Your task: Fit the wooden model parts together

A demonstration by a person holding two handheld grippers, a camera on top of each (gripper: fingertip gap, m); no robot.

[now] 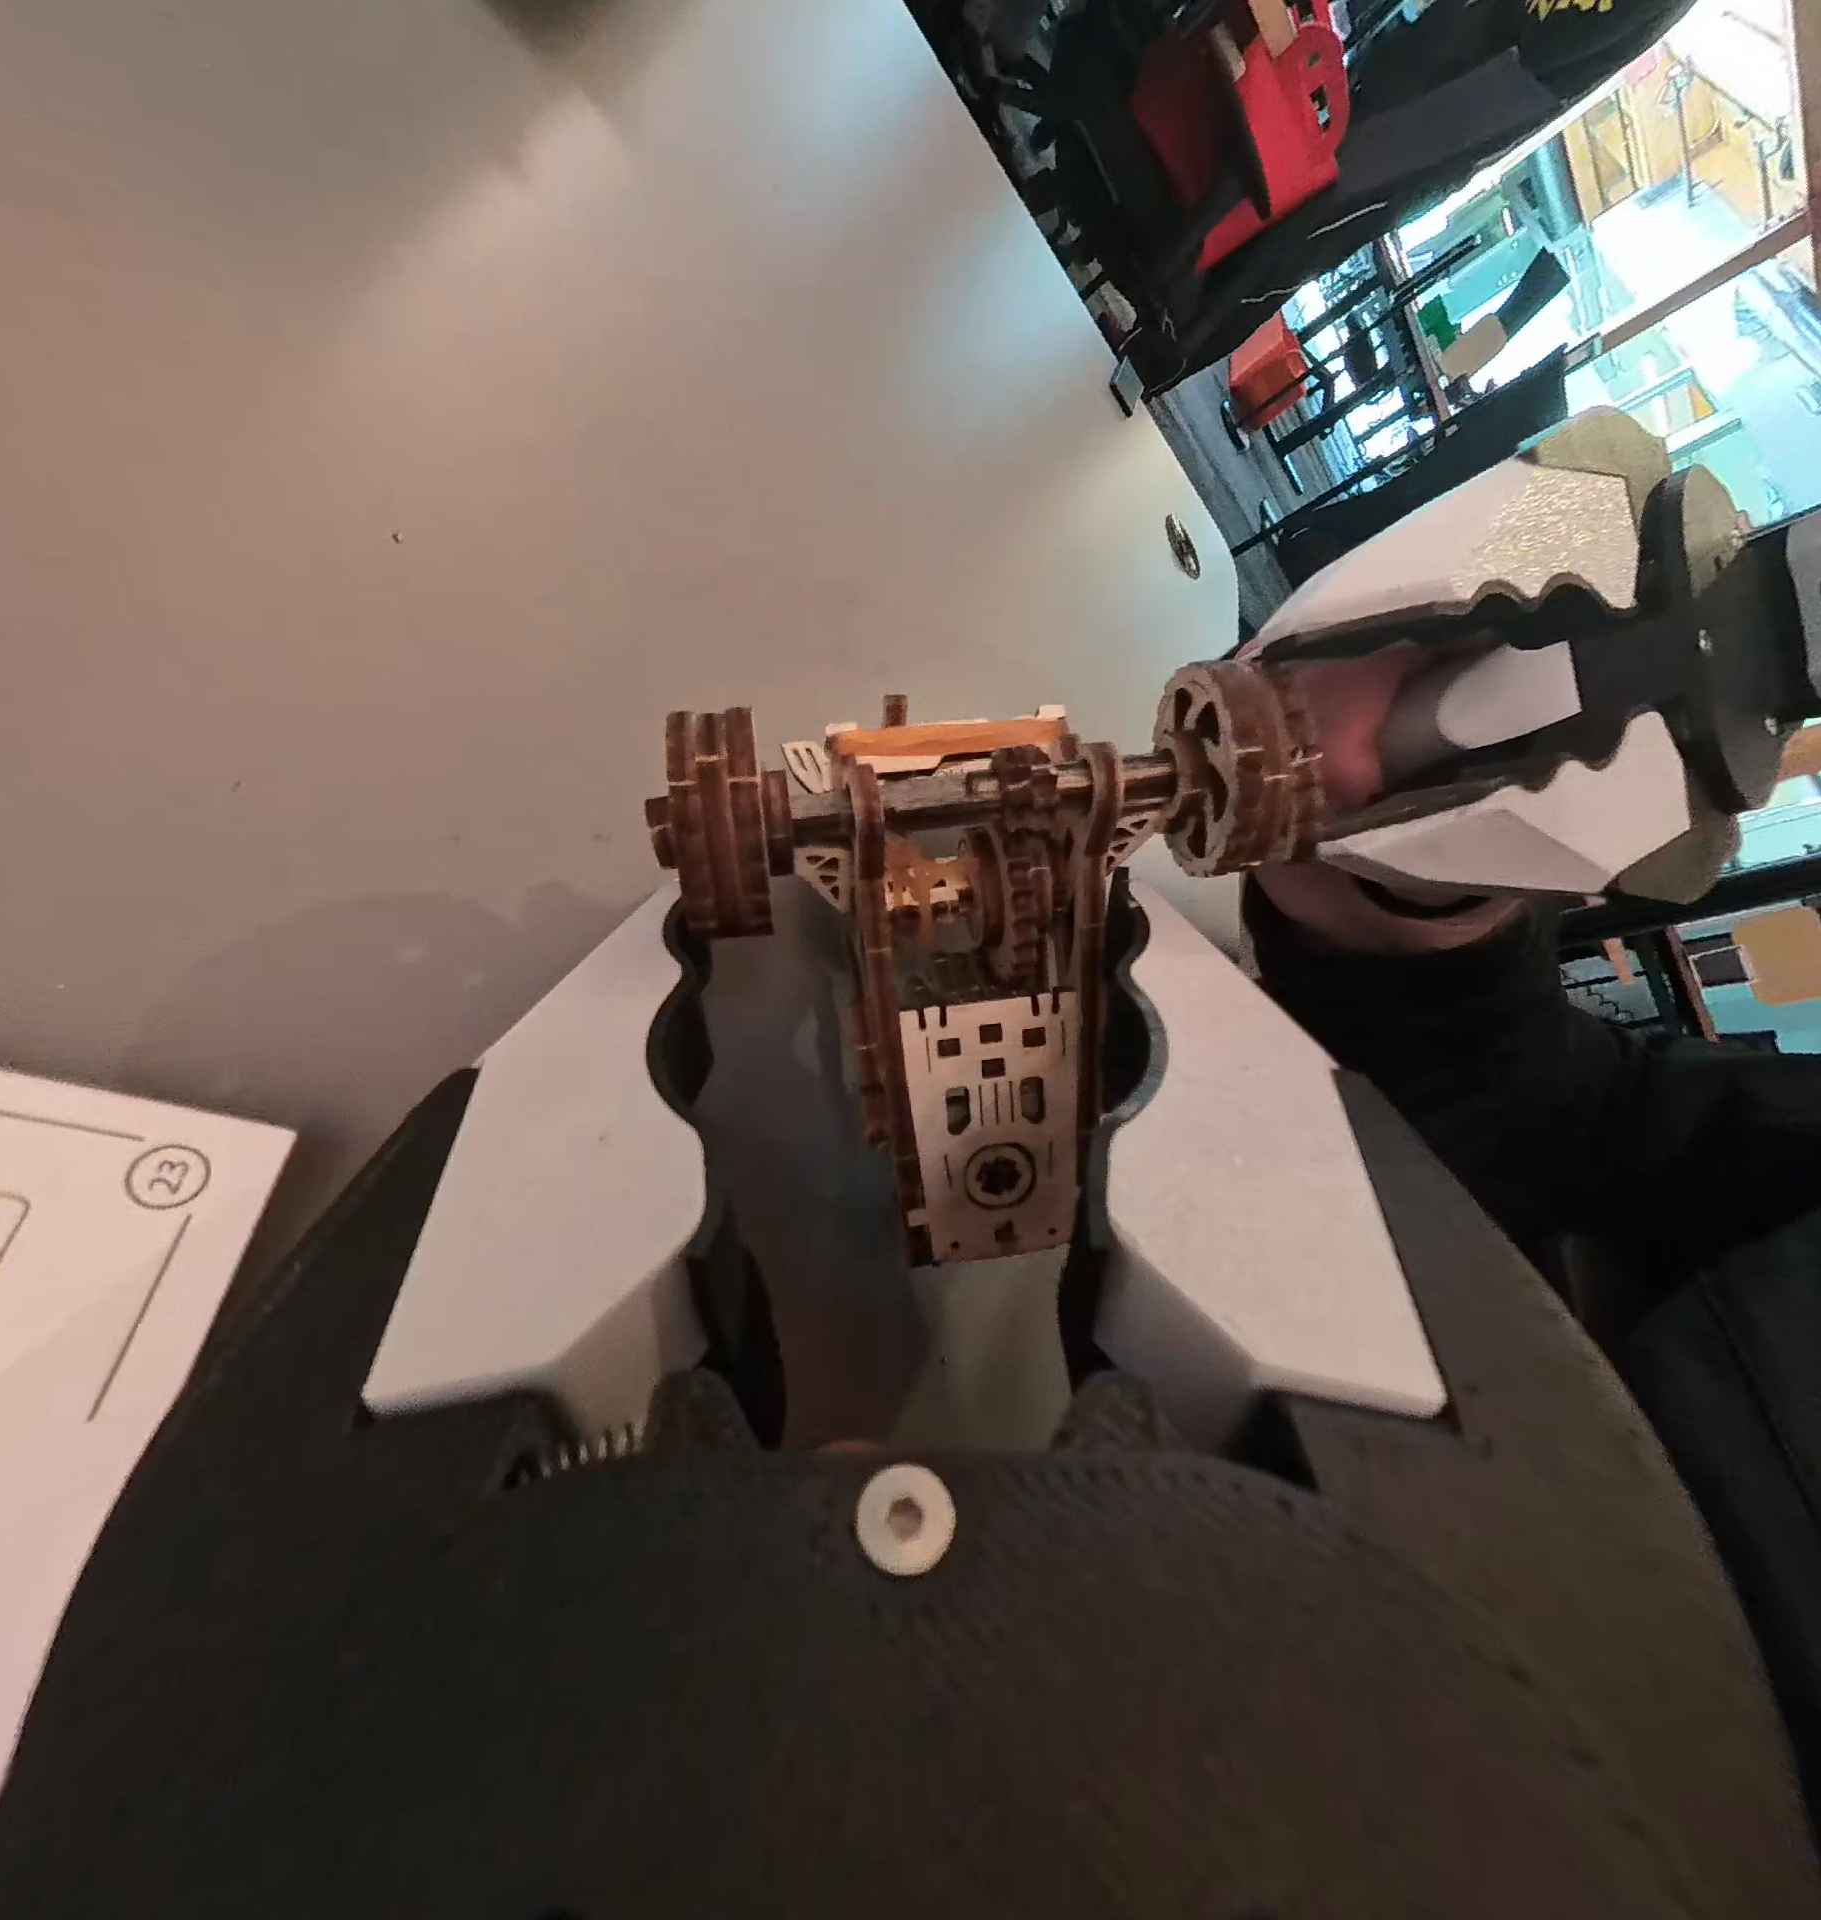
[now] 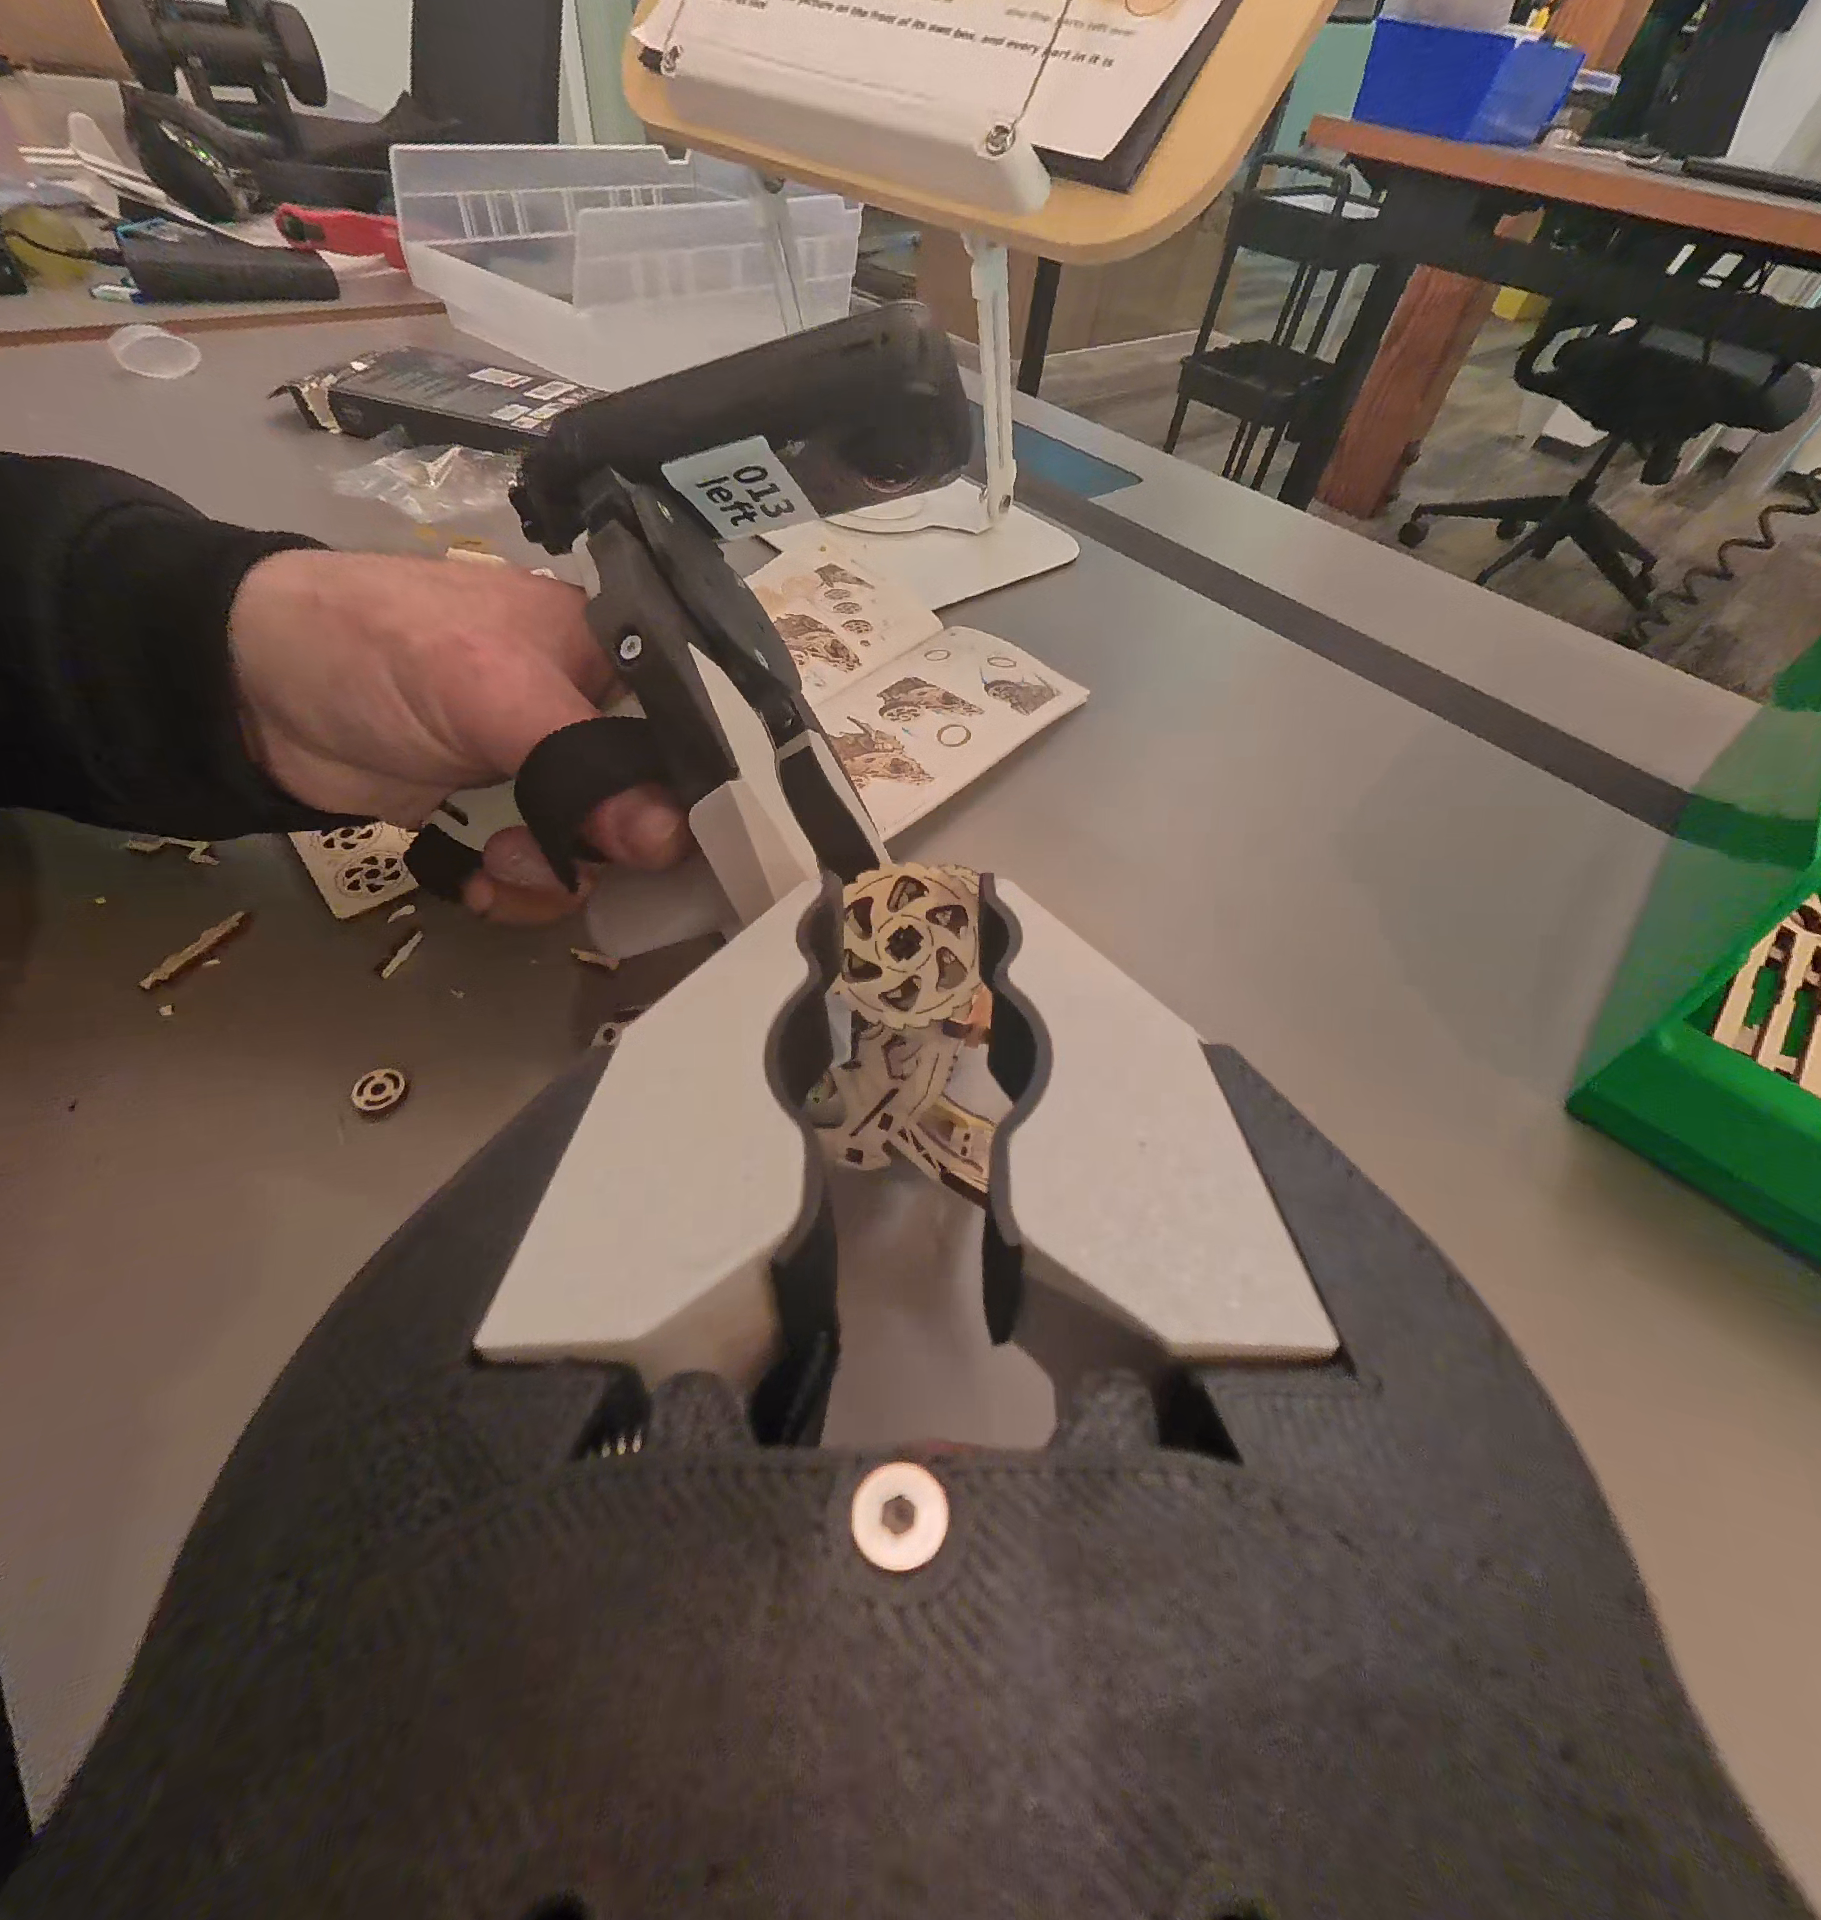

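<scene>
Now left tongs [image 1: 916,997] clamp the wooden model [image 1: 973,1039] off the worktop [image 2: 1301,831]; right tongs [image 2: 901,971] grip the wheel [image 1: 1223,781] at the axle [image 1: 1134,774] end. Push straight along axle, no twisting.

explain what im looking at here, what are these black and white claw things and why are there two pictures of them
They are hand-held grippers, not a robot: a person squeezes one in each hand. Each carries a camera looking out along its two fingers, so each picture is one gripper's own view.

In the left view, the left gripper is shut on the body of a wooden model car. The right gripper comes in from the side, clamped on a wheel at the end of the car's axle.

The right view shows the same moment from the right gripper, with the person's hand holding the other tool.

On the grey table lie an instruction booklet, wood scraps, a loose small disc and a green bin of parts.
</scene>
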